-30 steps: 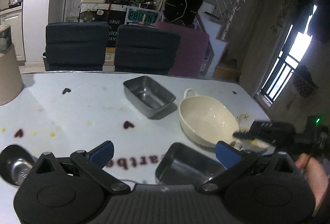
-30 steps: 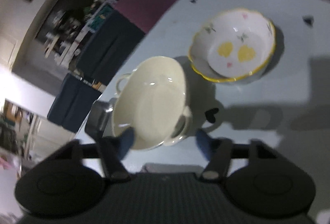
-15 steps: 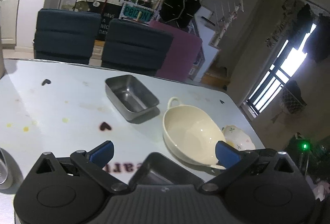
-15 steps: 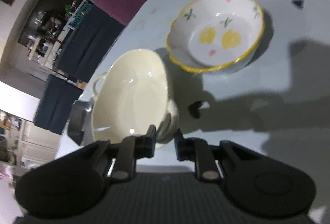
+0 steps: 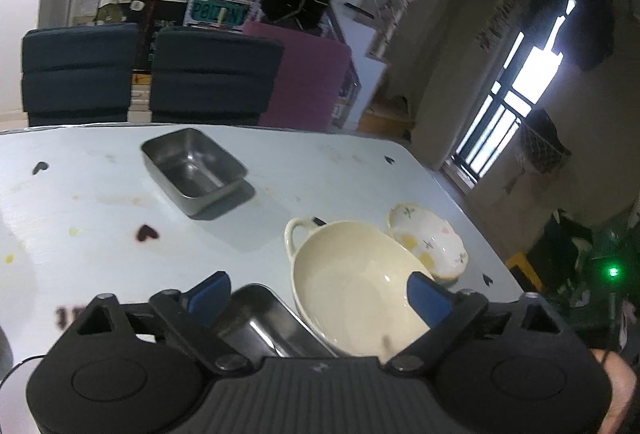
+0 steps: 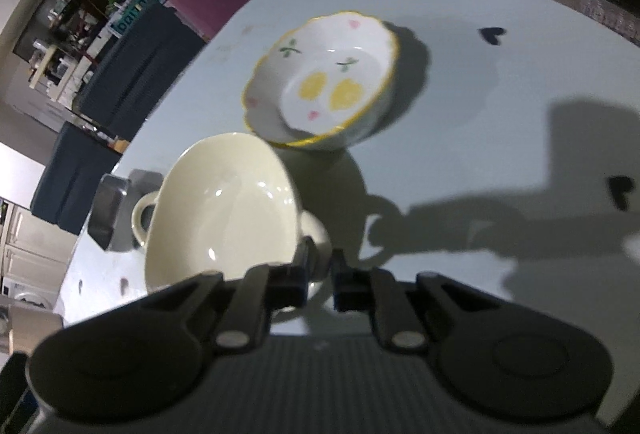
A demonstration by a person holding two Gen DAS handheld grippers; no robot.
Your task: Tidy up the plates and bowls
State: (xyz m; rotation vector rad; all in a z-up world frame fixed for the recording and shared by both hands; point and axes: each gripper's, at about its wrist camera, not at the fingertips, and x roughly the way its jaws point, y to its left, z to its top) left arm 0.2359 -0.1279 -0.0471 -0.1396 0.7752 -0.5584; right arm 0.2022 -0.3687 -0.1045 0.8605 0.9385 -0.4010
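Beside the cream bowl (image 6: pixel 224 206), a flowered bowl (image 6: pixel 324 86) touches its rim

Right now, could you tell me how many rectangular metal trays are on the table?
2. One shiny rectangular steel tray sits toward the table's far side, near the chairs; the other rectangular steel tray lies close in, against the cream handled bowl. More could lie out of view.
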